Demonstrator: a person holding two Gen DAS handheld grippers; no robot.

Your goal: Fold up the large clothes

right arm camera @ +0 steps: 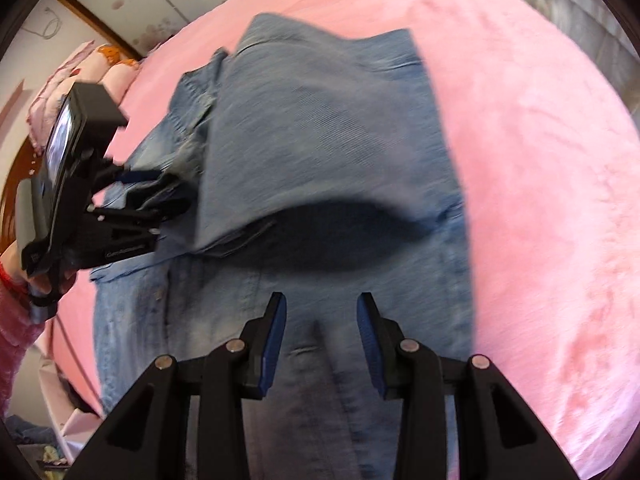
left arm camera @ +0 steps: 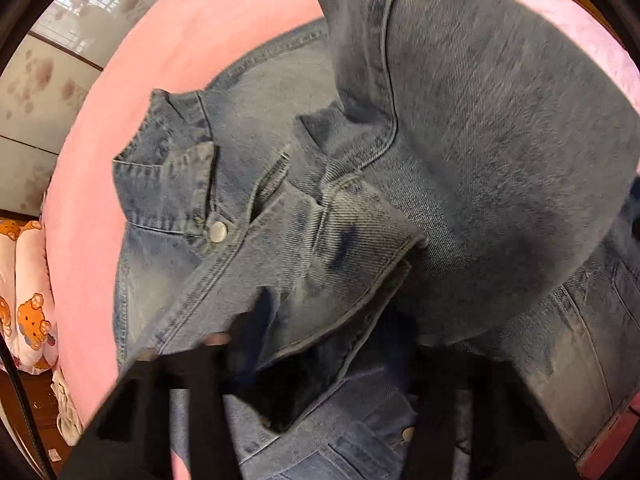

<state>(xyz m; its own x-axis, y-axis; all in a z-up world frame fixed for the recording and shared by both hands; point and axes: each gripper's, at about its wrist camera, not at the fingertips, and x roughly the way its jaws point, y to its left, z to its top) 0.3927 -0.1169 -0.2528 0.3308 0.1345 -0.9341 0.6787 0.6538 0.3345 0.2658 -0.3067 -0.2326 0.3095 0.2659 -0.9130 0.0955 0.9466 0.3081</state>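
Observation:
A blue denim jacket lies on a pink bed; its collar and a metal snap button show at centre left. Part of the jacket is lifted and draped over my left gripper, whose fingers are mostly covered by the cloth. In the right wrist view the left gripper is shut on a fold of the jacket and holds it raised, with a shadow beneath. My right gripper is open and empty, just above the jacket's lower part.
The pink bed spreads wide to the right of the jacket. A bear-print pillow lies at the bed's left edge. A flowered wall and wooden floor lie beyond the left edge.

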